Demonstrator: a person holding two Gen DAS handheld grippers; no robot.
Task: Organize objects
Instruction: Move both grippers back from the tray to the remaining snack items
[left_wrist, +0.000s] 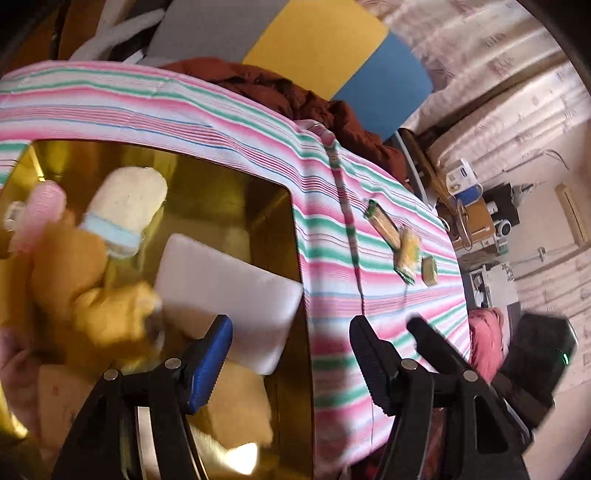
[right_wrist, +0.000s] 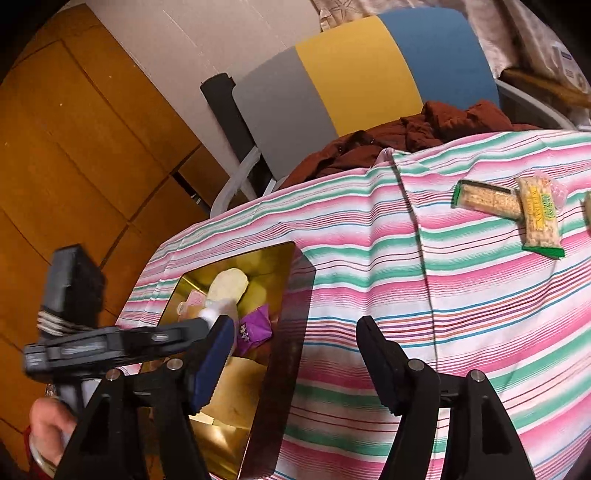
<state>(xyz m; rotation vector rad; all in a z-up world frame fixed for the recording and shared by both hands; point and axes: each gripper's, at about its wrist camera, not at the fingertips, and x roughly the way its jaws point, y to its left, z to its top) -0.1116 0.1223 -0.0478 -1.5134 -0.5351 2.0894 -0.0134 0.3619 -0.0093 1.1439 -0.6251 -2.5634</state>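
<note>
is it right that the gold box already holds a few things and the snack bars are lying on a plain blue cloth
Not quite. The gold box does hold several things, but the snack bars lie on a cloth striped in pink, green and white, not a plain blue one. The right wrist view shows this most clearly.

Pink-green striped tablecloth (right_wrist: 424, 295), gold box (left_wrist: 229, 192), white sponge (left_wrist: 229, 291), purple packet (right_wrist: 255, 326)
</note>
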